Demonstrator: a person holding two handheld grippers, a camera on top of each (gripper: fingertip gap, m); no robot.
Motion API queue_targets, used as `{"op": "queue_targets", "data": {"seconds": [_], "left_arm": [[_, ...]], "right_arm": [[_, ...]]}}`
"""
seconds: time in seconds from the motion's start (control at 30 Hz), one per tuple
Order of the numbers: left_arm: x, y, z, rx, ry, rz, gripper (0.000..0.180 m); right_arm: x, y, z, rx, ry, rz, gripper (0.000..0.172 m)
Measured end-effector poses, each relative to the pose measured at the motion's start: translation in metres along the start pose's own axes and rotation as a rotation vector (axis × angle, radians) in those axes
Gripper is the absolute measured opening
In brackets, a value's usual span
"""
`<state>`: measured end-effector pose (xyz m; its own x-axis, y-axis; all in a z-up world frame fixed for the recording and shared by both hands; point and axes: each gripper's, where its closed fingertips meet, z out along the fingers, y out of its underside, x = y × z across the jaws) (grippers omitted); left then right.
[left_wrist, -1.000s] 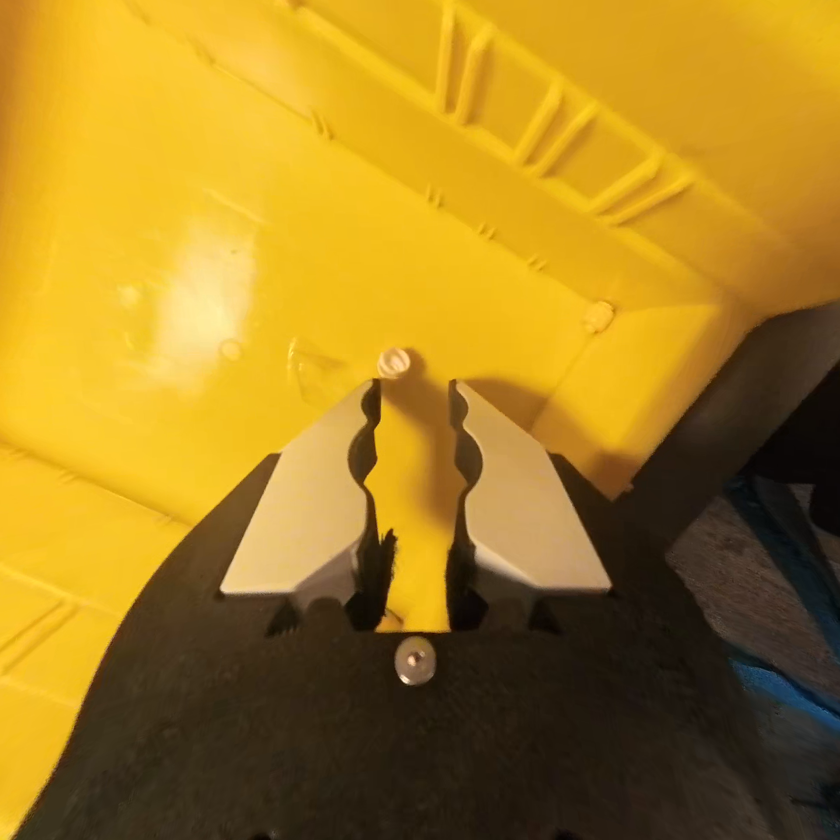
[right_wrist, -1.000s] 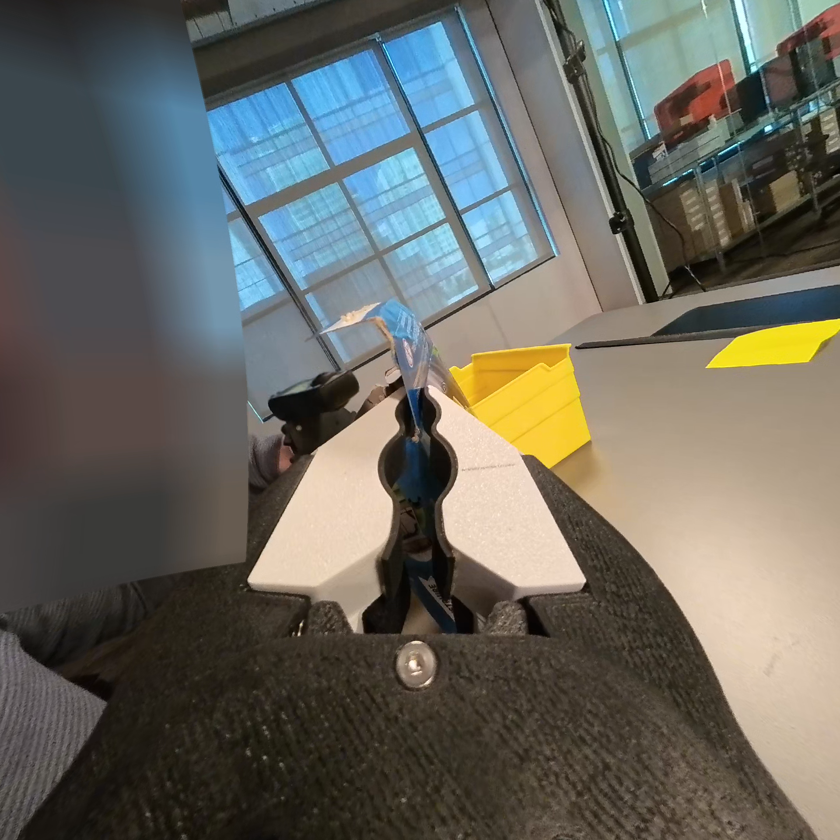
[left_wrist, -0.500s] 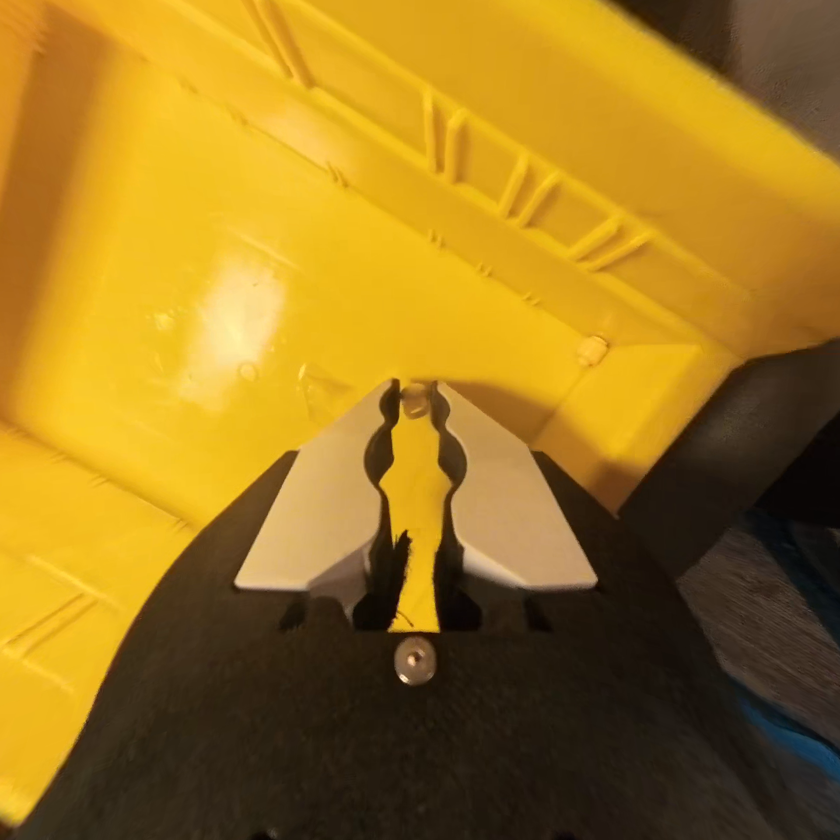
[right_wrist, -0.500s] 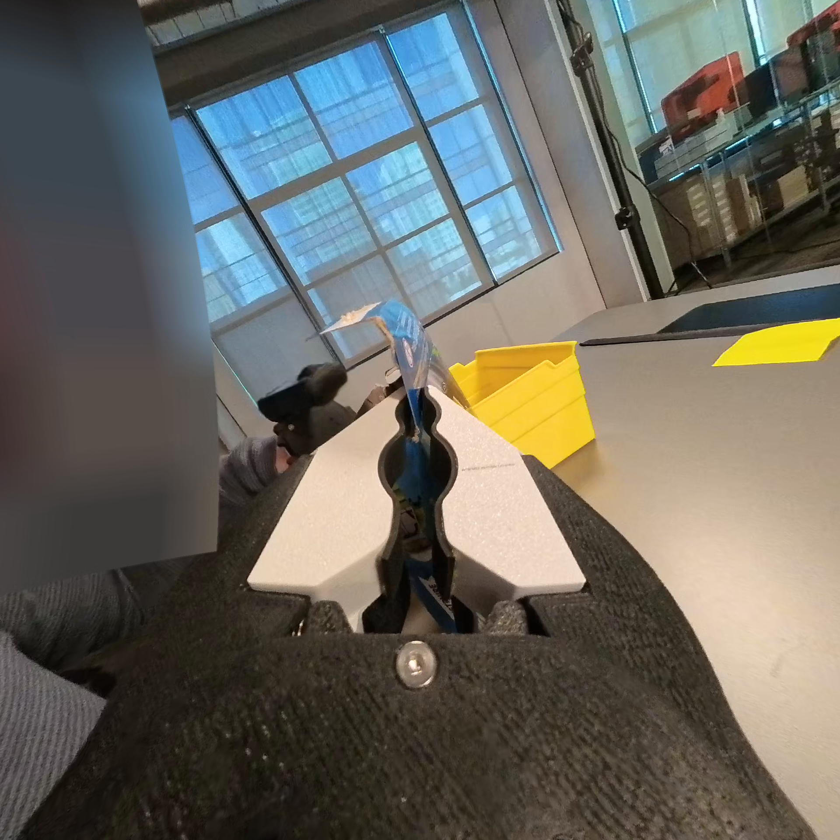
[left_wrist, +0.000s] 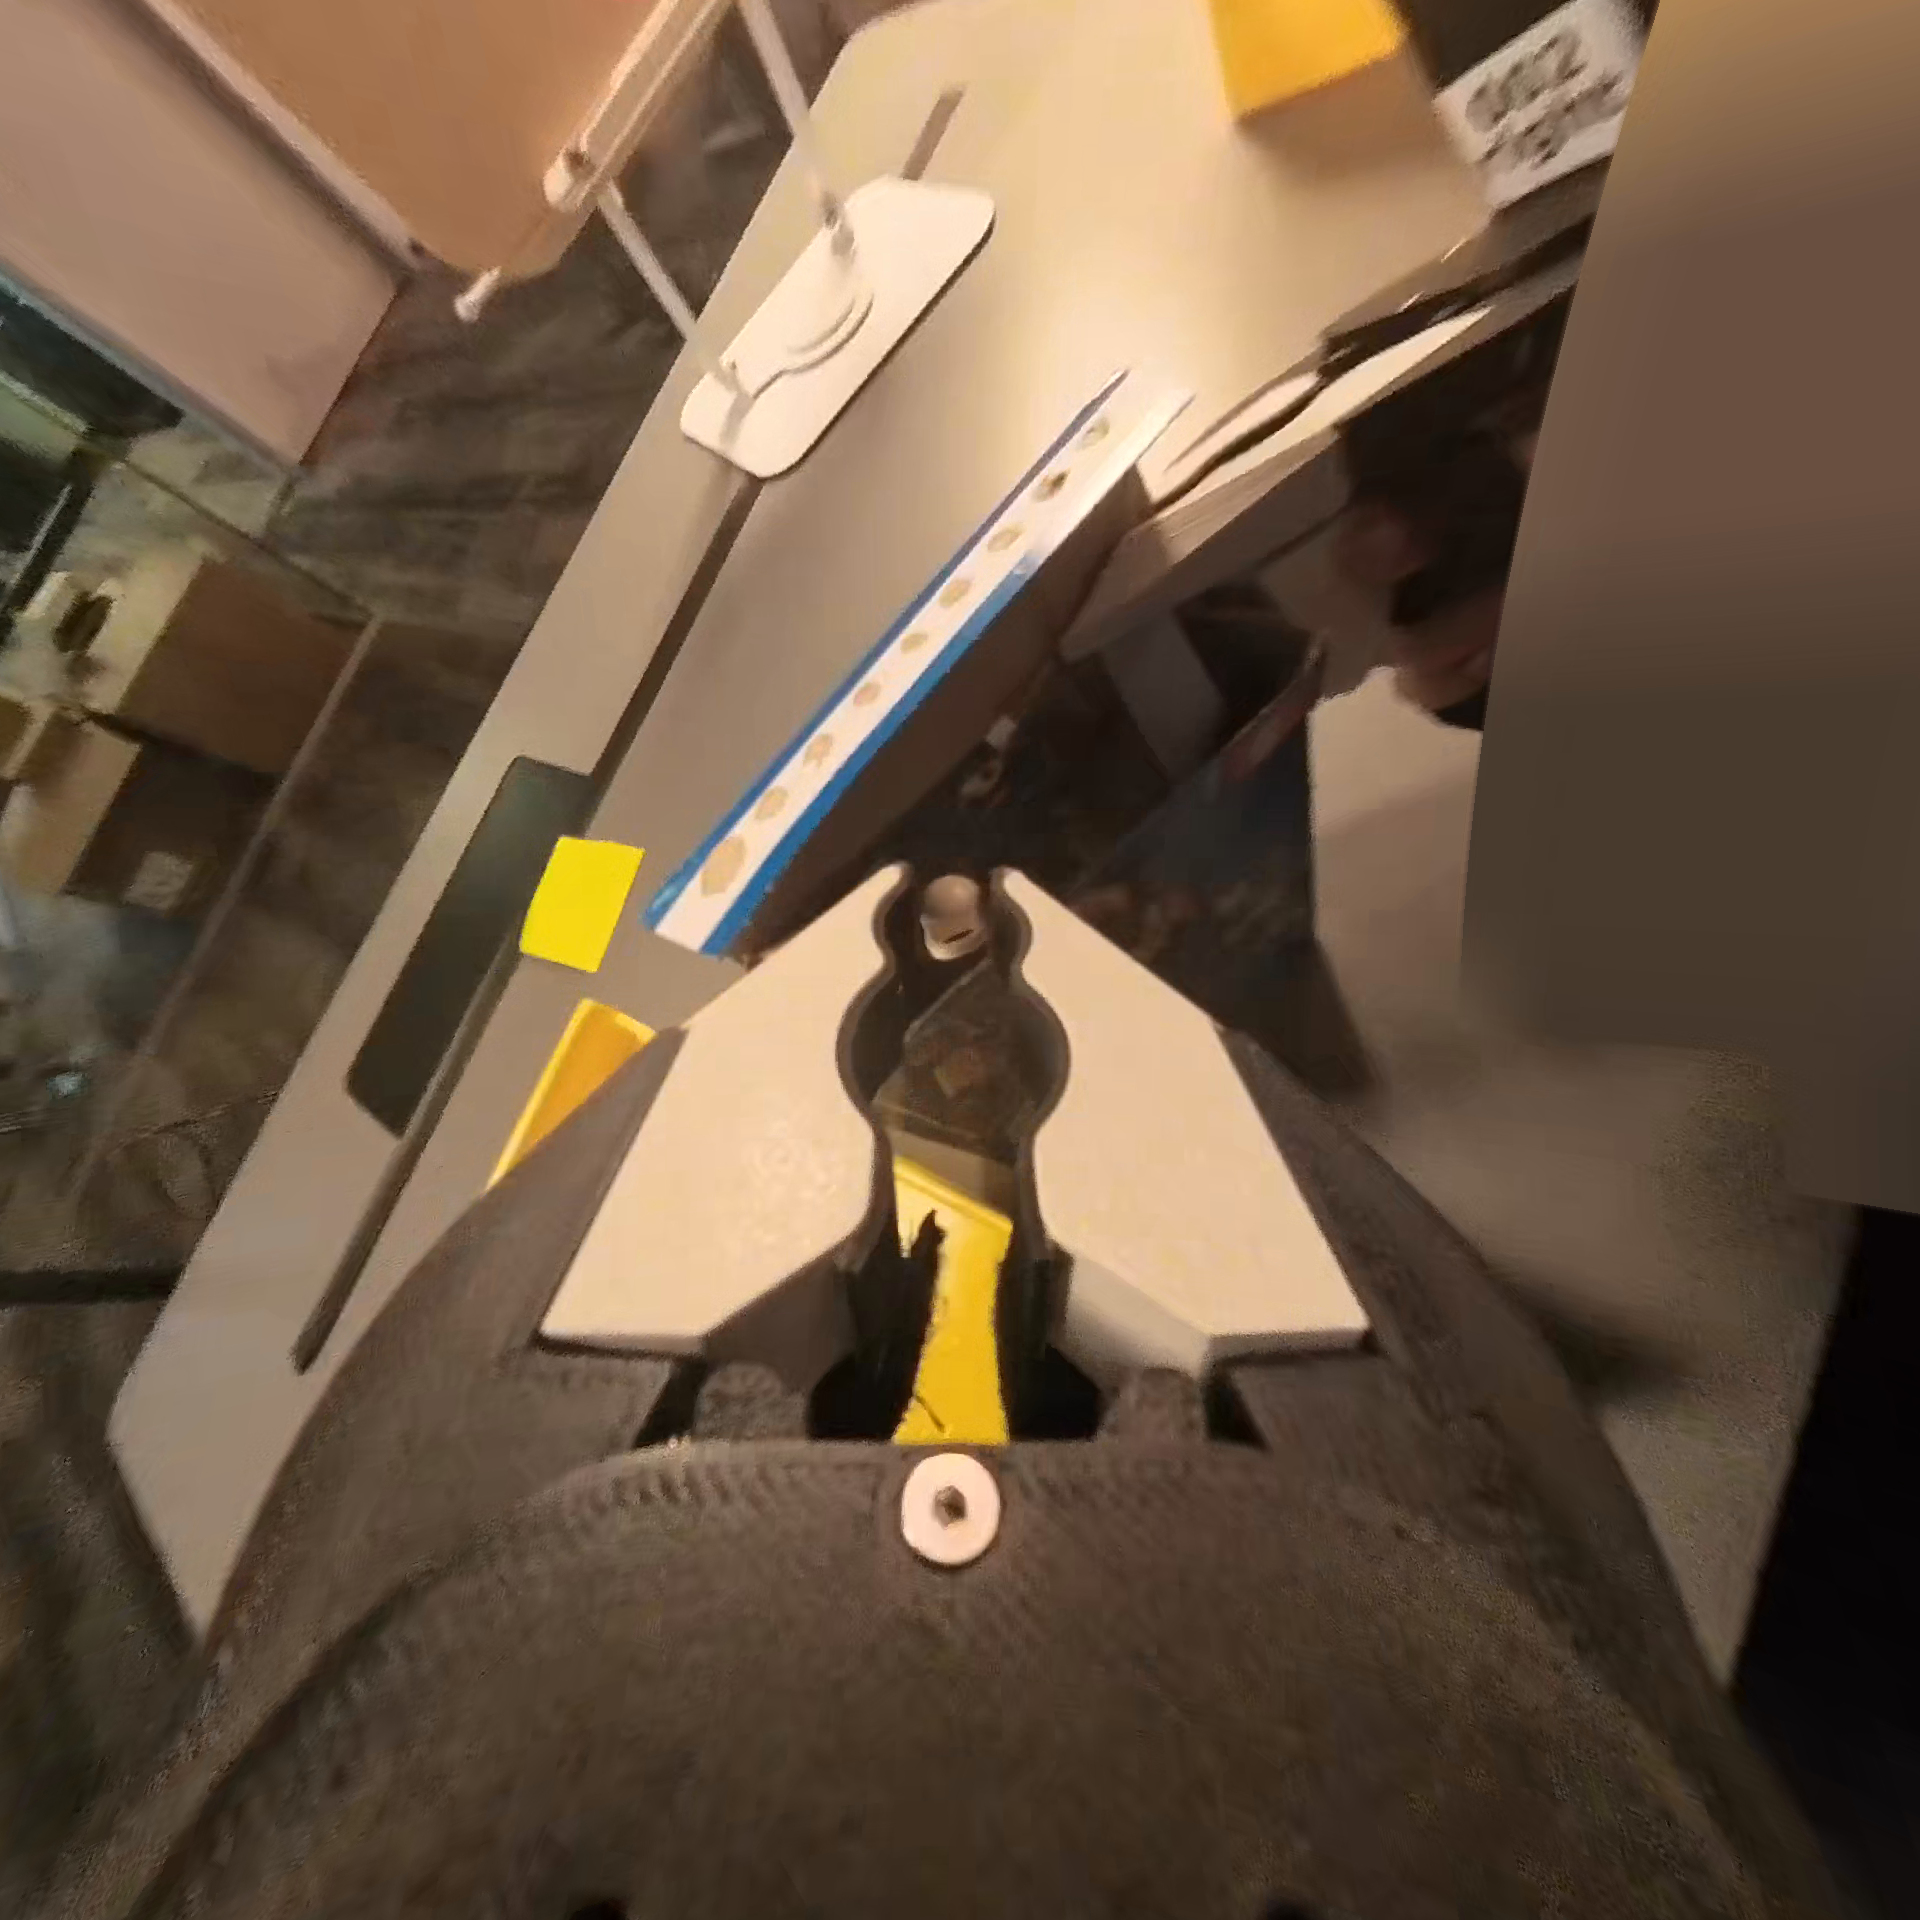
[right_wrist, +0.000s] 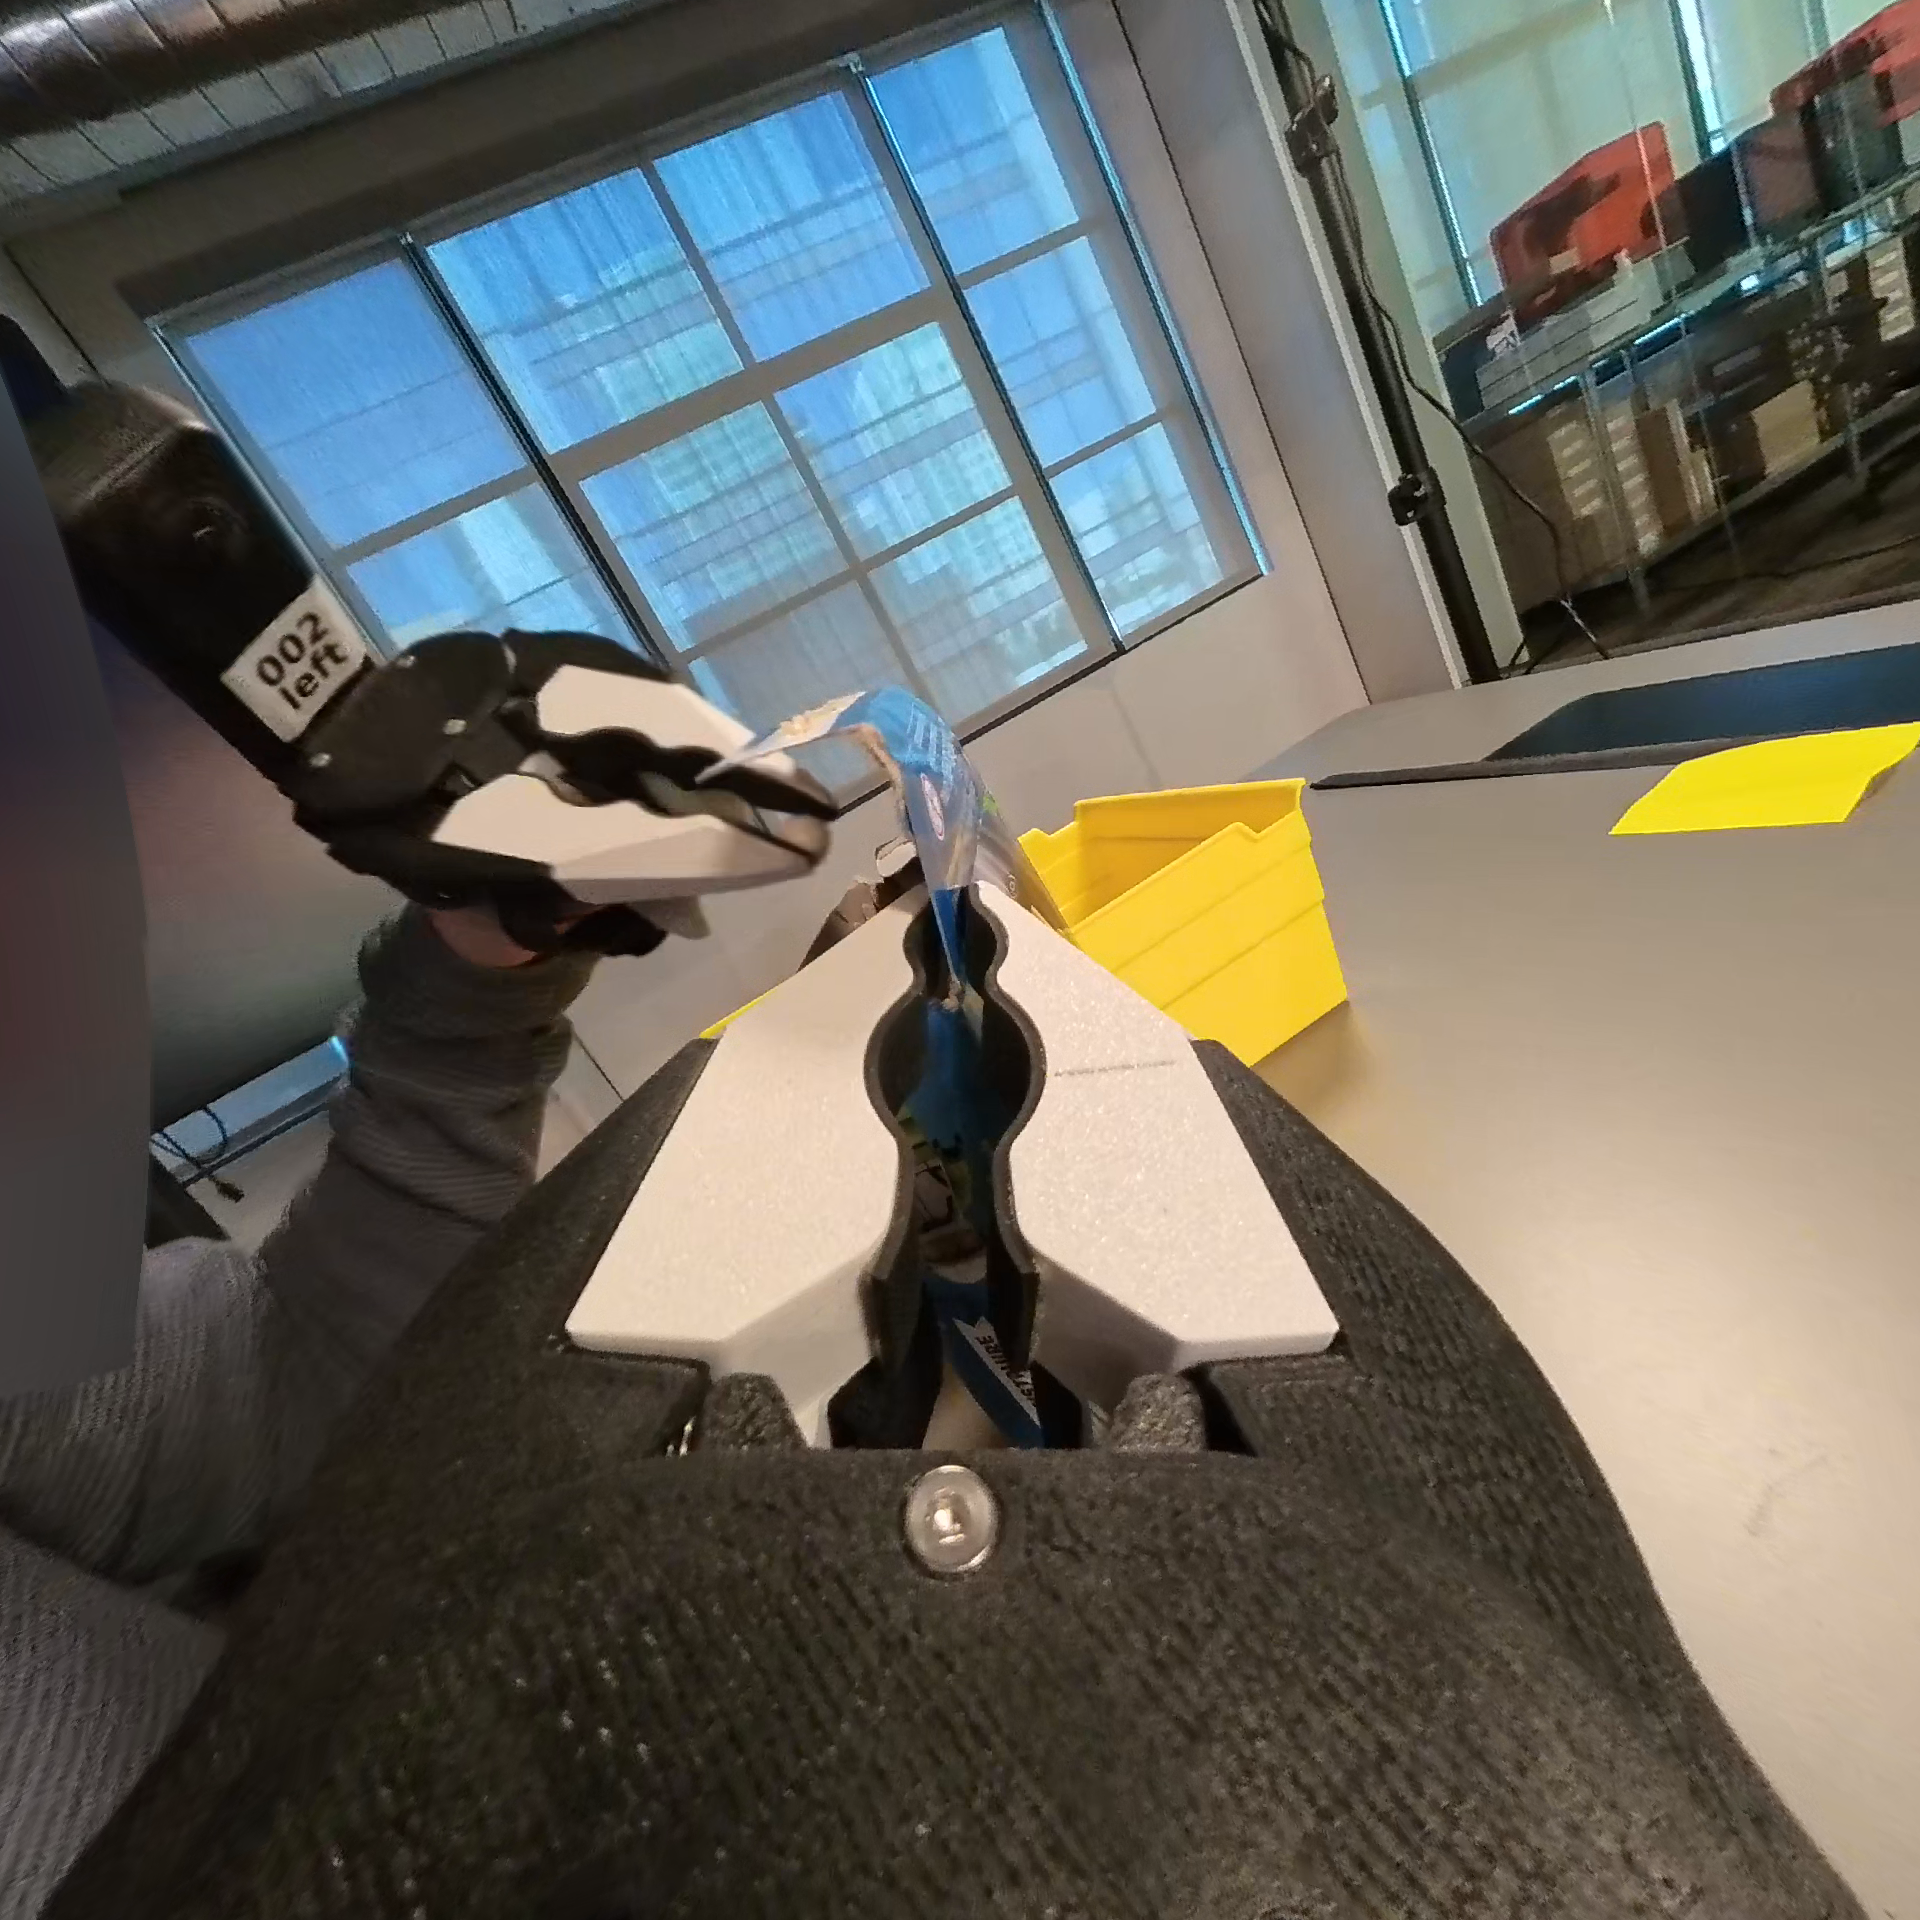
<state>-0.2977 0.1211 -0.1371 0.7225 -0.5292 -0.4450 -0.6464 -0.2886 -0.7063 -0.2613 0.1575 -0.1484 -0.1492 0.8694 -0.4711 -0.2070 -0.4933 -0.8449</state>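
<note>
a grey table (right_wrist: 1558, 1091) under big windows (right_wrist: 727, 416). the right gripper (right_wrist: 961, 899) pinches a blue packet (right_wrist: 940, 800); the left gripper (left_wrist: 951, 883) holds, seemingly, a small white plug (left_wrist: 951, 920) near its torn top, above the yellow bin (right_wrist: 1195, 914).

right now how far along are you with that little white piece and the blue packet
Done: the small whitish piece is off the table, pinched at the left gripper's fingertips. In hand: the right gripper is clamped on the blue packet, holding it above the table near the yellow bin. Left: the piece has not been set down anywhere; the left gripper hangs close to the packet's top edge.
</note>
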Motion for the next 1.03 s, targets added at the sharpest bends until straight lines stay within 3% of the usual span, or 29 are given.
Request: {"op": "queue_targets", "data": {"seconds": [0.1,0.17,0.27,0.4,0.5,0.63,0.77,0.87,1.03], "left_arm": [[-0.006,0.004,0.016,-0.035,-0.04,0.022,0.012],[0.0,0.005,0.02,-0.033,-0.009,0.038,0.025],[0.004,0.007,0.024,-0.042,0.015,0.032,0.023],[-0.003,0.009,0.008,-0.012,-0.027,-0.017,0.037],[-0.009,0.03,-0.018,-0.009,-0.046,-0.112,0.037],[0.011,0.082,-0.04,-0.114,0.186,-0.32,0.034],[0.039,0.125,-0.031,-0.251,0.419,-0.401,0.025],[0.058,0.154,-0.019,-0.373,0.504,-0.365,0.033],[0.08,0.168,-0.004,-0.451,0.586,-0.251,0.058]], "right_arm": [[0.0,0.0,0.0,-0.001,-0.001,-0.002,0.0],[0.0,0.0,-0.001,-0.001,-0.001,-0.001,0.0],[0.0,0.0,-0.001,-0.003,-0.004,-0.006,0.0],[0.002,-0.002,-0.002,0.0,0.001,-0.002,0.0],[0.005,-0.004,-0.004,0.007,0.012,-0.006,0.0],[0.004,-0.004,-0.003,-0.006,0.018,-0.045,0.0],[0.006,-0.006,-0.003,-0.002,0.045,-0.104,0.0],[0.01,-0.009,-0.003,0.011,0.061,-0.12,0.0],[0.013,-0.011,-0.002,0.018,0.071,-0.132,0.0]]}}
